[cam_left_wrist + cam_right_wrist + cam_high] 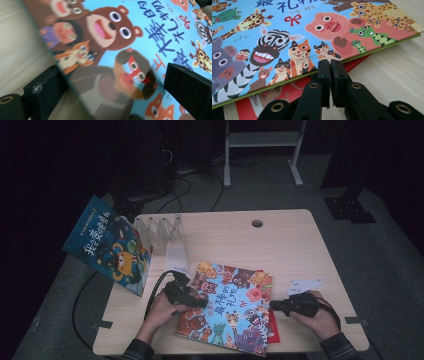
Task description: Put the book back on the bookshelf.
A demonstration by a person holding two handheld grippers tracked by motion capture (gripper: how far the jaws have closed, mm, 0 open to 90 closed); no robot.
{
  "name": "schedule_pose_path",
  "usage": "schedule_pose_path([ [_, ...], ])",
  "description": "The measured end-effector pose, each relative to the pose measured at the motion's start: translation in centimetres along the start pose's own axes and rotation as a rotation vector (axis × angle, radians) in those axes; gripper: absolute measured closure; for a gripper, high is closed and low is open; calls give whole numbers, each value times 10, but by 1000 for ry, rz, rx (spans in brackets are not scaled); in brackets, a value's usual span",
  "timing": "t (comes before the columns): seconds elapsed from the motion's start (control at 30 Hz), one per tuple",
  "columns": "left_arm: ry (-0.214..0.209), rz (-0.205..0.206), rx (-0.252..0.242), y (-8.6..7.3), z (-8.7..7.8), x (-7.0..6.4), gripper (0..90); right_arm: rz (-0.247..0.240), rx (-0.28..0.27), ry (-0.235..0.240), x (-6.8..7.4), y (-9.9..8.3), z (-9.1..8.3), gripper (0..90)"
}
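In the high view, the animal book [227, 307] lies on the table [280, 245], in front of the clear rack [167, 236]. The left gripper [200, 301] is at the book's left edge, the right gripper [274, 305] at its right edge.

In the left gripper view, the jaws stand apart on both sides of the book's [140, 50] edge.

In the right gripper view, the jaws are pressed together, touching the book's [287, 37] edge above a red book [287, 92].

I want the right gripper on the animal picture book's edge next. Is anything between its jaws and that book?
Nothing visible stands between them. The right gripper, jaws together, sits right at the near edge of the animal picture book. A red book lies under that edge, so the jaws could catch it too.
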State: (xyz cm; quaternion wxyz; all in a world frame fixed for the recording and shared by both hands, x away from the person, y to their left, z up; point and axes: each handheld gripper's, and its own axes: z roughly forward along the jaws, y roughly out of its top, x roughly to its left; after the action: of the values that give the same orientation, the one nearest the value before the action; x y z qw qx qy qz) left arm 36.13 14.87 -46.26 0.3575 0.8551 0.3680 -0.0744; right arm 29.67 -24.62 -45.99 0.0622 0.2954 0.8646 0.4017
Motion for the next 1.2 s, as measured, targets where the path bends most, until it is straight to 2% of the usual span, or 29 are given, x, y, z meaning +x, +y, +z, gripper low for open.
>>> schedule_pose_path([
  [0.07,13,-5,17,3,3,-3,13,-3,3,0,0,0,0,870],
  [0.43,6,-17,30,6,2,-2,20,-15,16,1,1,2,0,891],
  [0.6,-22,-46,12,6,0,1,31,-10,23,7,0,3,0,892],
  [0.73,-24,-48,2,7,-3,0,42,-6,25,10,0,3,1,893],
  [0.83,-34,-47,-23,9,-8,-2,42,-3,28,12,0,3,1,893],
  [1.1,-45,-15,-88,17,-24,-13,49,4,33,15,-2,1,1,893],
  [1.2,-32,19,-90,22,-29,-21,55,7,36,16,-2,1,2,893],
])
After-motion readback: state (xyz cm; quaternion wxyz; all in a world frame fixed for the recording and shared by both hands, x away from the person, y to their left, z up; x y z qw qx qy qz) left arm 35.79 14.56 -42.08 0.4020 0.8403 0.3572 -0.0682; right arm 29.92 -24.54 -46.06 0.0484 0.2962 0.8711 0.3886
